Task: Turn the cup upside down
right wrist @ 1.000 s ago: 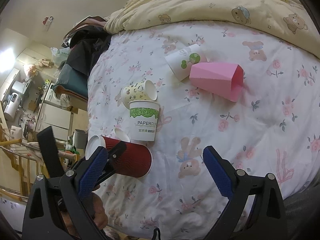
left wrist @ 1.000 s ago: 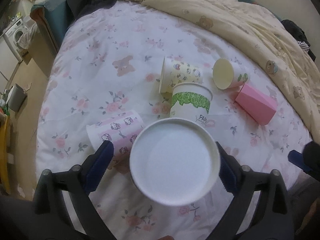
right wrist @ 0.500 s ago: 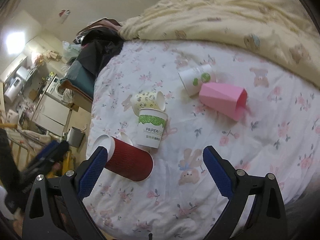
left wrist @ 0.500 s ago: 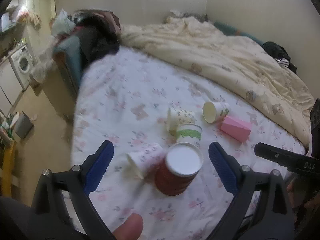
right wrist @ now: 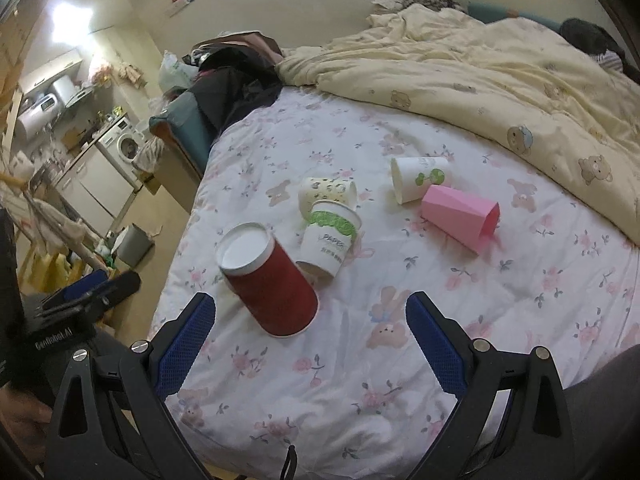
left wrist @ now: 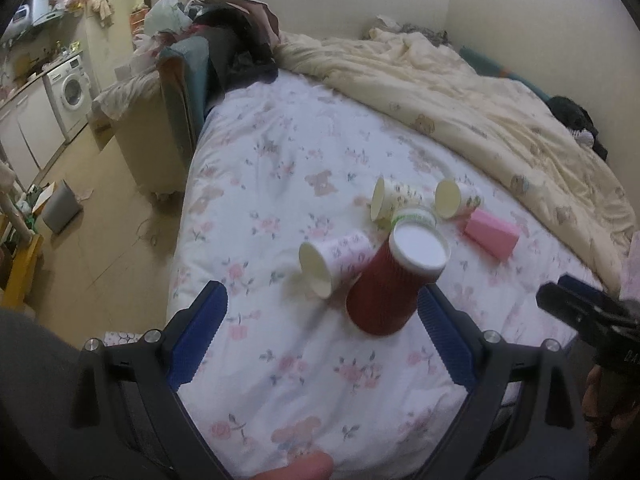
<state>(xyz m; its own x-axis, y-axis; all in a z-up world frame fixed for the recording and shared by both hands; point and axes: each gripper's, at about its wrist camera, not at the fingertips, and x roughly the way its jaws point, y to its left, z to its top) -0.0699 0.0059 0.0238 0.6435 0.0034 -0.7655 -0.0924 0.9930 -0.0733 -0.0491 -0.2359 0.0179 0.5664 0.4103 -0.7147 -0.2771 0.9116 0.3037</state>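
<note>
The red cup (right wrist: 269,280) is seen inverted but tilted on the soft bed (right wrist: 440,360) near its left edge, released by both wide-open tongs (left wrist: 320,340) (right wrist: 310,344), where toppling onto the pink-print cup (left wrist: 332,262) is risked.

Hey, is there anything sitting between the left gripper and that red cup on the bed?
Nothing visible. The red cup stands base-up on the bedsheet, just ahead of the open left gripper, with only bare sheet between them. The pink-patterned cup lies on its side left of it, off that line.
</note>
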